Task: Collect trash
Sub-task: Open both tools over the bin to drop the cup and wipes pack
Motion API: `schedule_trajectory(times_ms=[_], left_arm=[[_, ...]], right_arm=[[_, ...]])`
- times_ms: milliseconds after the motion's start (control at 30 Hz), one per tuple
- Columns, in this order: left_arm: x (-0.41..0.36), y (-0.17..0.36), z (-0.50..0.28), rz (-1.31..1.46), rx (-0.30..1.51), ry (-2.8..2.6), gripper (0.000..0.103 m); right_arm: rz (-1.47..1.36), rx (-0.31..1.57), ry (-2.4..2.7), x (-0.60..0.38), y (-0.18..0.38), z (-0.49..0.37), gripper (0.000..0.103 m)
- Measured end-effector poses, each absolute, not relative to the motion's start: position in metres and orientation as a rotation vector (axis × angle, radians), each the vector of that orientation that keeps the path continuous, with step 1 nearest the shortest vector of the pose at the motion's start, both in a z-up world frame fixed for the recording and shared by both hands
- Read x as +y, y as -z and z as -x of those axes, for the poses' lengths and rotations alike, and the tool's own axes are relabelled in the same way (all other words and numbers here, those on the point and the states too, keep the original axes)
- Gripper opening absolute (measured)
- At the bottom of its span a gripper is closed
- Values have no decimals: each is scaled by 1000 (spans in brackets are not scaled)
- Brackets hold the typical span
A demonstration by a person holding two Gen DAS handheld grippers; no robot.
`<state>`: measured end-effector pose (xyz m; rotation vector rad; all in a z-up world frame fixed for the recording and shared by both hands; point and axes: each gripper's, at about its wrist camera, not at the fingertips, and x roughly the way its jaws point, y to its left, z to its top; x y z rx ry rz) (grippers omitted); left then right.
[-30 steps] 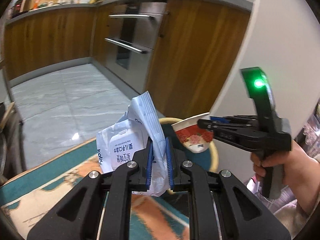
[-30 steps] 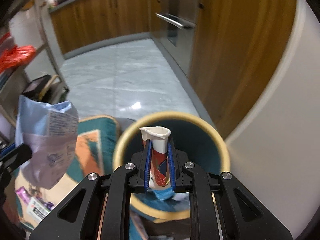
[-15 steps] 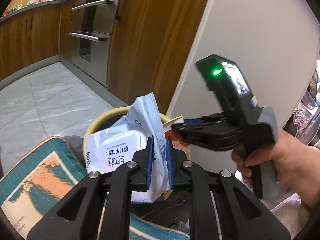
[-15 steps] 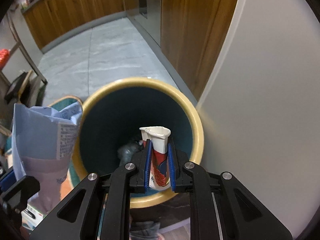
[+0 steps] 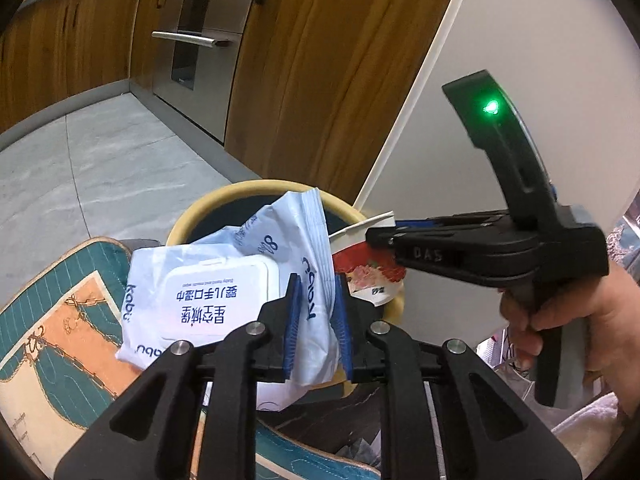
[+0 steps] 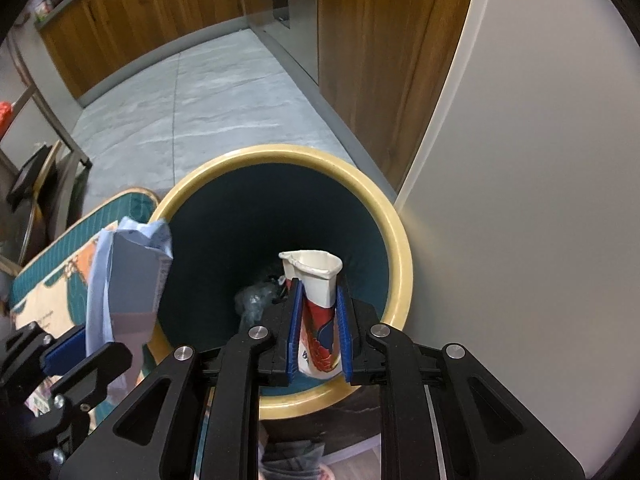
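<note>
The wipes pack (image 5: 208,300) shows upside-down "kabu" along its 9 o'clock edge and near its 7 o'clock corner, with Chinese characters on its white lid. The right gripper (image 5: 376,236) has "DAS" embossed on its side.

glossy crinkly pale-blue plastic wipes packet (image 5: 224,292), squashed matt white-and-red paper cup (image 6: 316,300), smooth yellow-rimmed dark bin (image 6: 400,256), matt black plastic left gripper (image 5: 316,332) with ribbed blue pads (image 5: 291,328), satiny brown wood cabinets (image 5: 320,80), polished grey stone floor (image 6: 208,108), quilted teal-and-orange cloth rug (image 5: 60,320)
</note>
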<state>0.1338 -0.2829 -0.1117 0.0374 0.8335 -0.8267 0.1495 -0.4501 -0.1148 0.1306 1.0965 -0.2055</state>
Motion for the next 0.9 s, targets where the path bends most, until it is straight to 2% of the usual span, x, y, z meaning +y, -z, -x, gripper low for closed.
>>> schedule_trajectory(times_ms=[300,533,900], left_arm=[[-301,134,-127,-124,878,879,16],[-305,101,-108,-97,742,990,13],[-295,108,-122,-54,772,924,13]], right_arm=[[-150,1081,209,-454,112,-150,18],[-186,1061,225,-463,108,-146,18],[-207,1052,222,-467,107,-146,18]])
